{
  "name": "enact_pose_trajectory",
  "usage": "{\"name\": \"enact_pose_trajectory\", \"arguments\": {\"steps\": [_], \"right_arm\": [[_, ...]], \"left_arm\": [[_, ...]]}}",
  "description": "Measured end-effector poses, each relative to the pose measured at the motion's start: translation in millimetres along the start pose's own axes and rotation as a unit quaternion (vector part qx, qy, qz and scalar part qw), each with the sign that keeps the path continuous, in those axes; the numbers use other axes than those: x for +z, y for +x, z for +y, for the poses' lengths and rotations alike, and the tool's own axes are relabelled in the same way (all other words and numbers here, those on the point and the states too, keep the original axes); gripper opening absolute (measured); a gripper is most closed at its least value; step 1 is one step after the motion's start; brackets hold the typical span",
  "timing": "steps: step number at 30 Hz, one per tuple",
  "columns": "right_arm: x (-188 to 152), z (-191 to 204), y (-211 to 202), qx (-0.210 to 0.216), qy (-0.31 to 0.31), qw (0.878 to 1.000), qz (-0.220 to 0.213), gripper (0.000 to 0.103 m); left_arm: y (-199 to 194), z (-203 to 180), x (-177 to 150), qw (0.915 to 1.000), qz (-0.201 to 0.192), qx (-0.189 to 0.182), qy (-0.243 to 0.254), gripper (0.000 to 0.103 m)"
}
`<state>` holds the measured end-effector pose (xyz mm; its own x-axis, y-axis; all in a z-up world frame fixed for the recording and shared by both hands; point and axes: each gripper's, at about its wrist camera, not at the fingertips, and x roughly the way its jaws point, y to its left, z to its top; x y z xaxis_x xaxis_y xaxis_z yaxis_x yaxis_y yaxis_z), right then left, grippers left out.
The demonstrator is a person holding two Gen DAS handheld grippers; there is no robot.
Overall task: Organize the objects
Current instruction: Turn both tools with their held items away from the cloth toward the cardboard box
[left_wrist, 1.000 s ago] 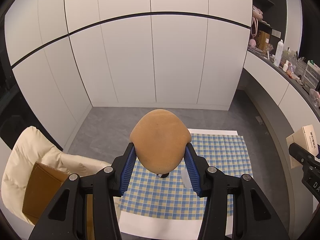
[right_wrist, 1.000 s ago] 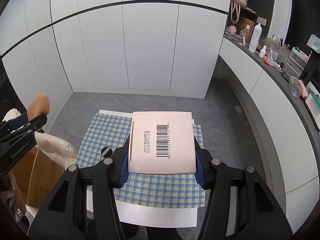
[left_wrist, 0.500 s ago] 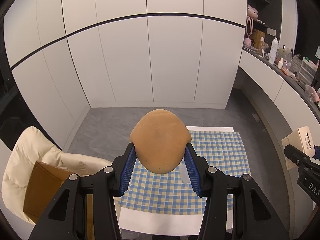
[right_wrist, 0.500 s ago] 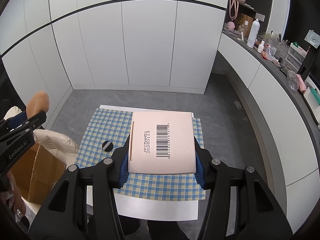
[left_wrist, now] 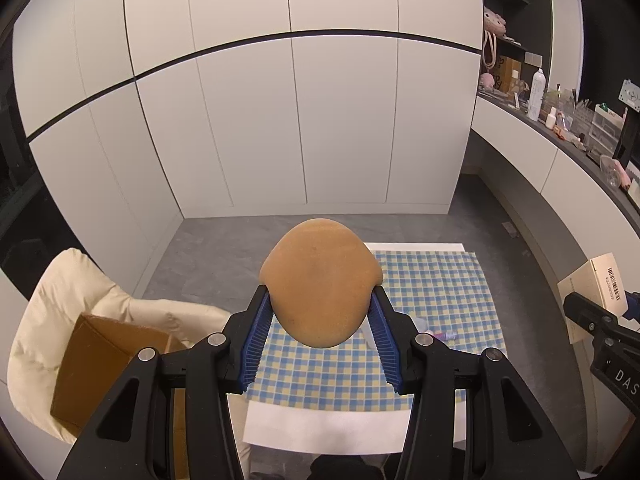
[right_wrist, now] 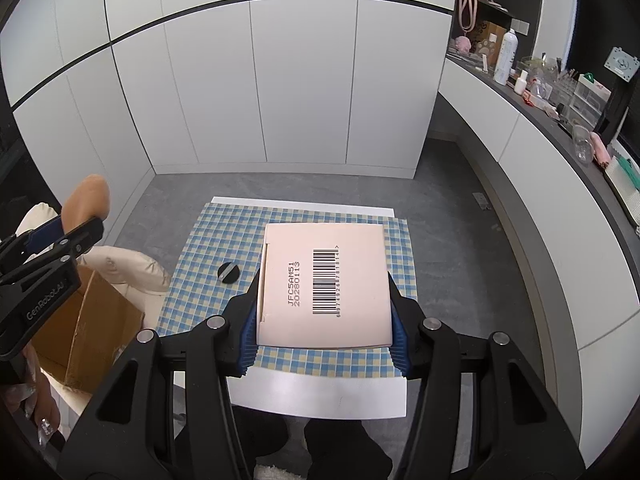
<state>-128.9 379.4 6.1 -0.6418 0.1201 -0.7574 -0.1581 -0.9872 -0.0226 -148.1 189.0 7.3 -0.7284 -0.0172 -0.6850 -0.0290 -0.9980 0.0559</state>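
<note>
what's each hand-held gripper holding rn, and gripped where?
Left hand-held gripper: tan egg-shaped sponge, pads on its lower sides. Right hand-held gripper: flat pink barcoded box, clamped across its side edges at the near end.

Looks like a home dressing room: tall white floor-to-ceiling cabinet doors (left_wrist: 304, 120) across the back, dark counter (right_wrist: 560, 120) cluttered with toiletry bottles (right_wrist: 505, 58) at upper right.

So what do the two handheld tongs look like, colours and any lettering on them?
Both the left tongs and right tongs have matte black angular frames with silver round bolts and ribbed blue pads. Seen side-on, one carries white "GenRobot.AI" lettering; the other shows white letters "DAS", cut off.
</note>
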Motion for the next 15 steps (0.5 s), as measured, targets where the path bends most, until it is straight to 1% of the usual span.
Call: {"name": "enact_pose_trajectory", "arguments": {"steps": [2,6,15], "right_arm": [[-6.9,2.0,-2.5,-0.004,-0.001,1.0,0.0,0.054],[-18.7,5.6,-8.6,0.002,0.001,1.0,0.003,0.054],[-49.4,14.1,-24.1,0.008,-0.004,1.0,0.007,0.054]], "left_arm": [[-3.8,2.4,-5.0,1.0,0.0,0.001,-0.001,0.049],[-11.7,9.7,-17.1,1.0,0.005,-0.005,-0.006,0.049],[-35.7,20.7,-42.7,0.9996,0.006,-0.024,-0.014,0.049]]}}
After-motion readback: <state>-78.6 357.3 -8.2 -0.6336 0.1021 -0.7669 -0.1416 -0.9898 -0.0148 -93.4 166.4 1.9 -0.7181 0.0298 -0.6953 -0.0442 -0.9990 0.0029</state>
